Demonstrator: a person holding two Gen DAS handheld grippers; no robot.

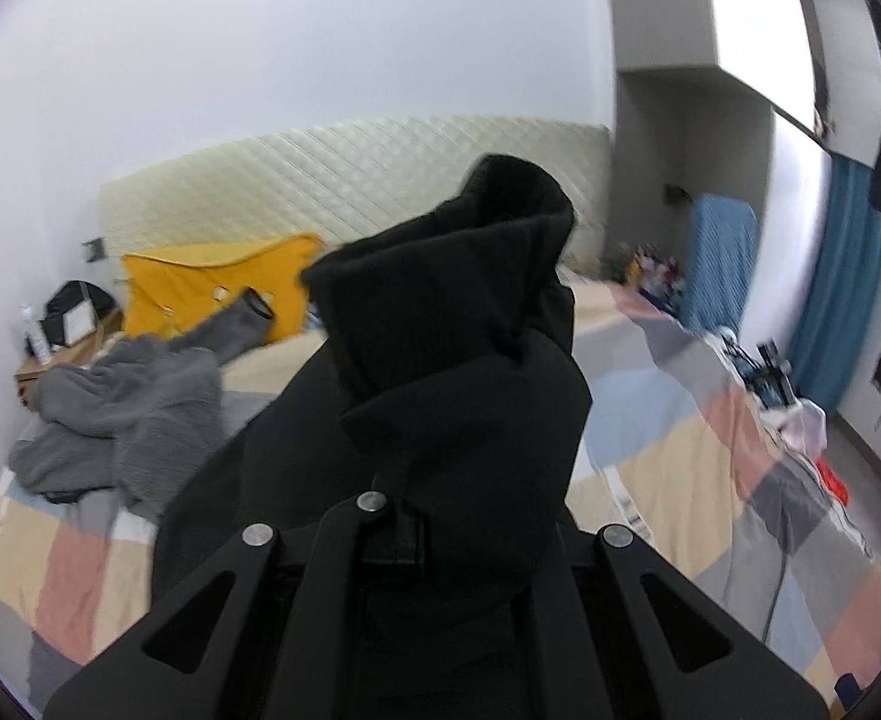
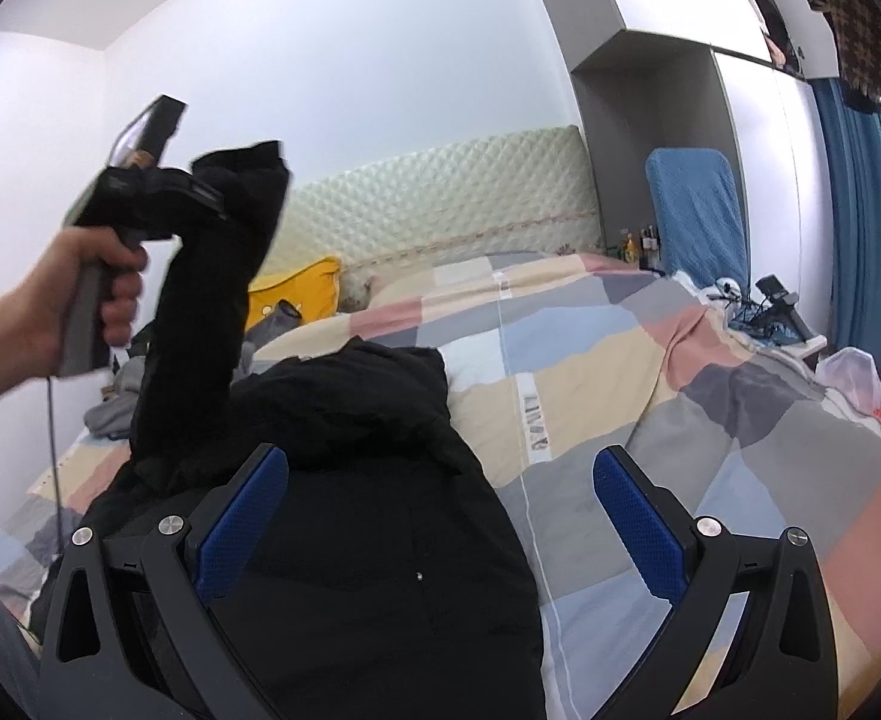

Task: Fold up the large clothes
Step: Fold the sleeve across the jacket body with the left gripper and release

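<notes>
A large black garment [image 2: 374, 480] lies on the patchwork bedspread [image 2: 710, 420]. Its sleeve [image 2: 200, 330] is lifted off the bed, and my left gripper [image 2: 212, 192], held by a hand [image 2: 50, 300], is shut on the cuff end. In the left wrist view the black sleeve [image 1: 458, 330] bunches up over the left gripper [image 1: 404, 516] and hides its fingertips. My right gripper [image 2: 440, 504] stands open low over the garment's body, its blue pads [image 2: 638, 516] wide apart with nothing pinched.
A crumpled grey garment [image 1: 116, 414] and a yellow pillow [image 1: 212, 288] lie at the bed's far left, under a quilted headboard [image 1: 350, 180]. A blue-covered chair [image 2: 698, 210], cables and gear [image 2: 764, 306] and a white bag [image 2: 854, 372] crowd the right bedside.
</notes>
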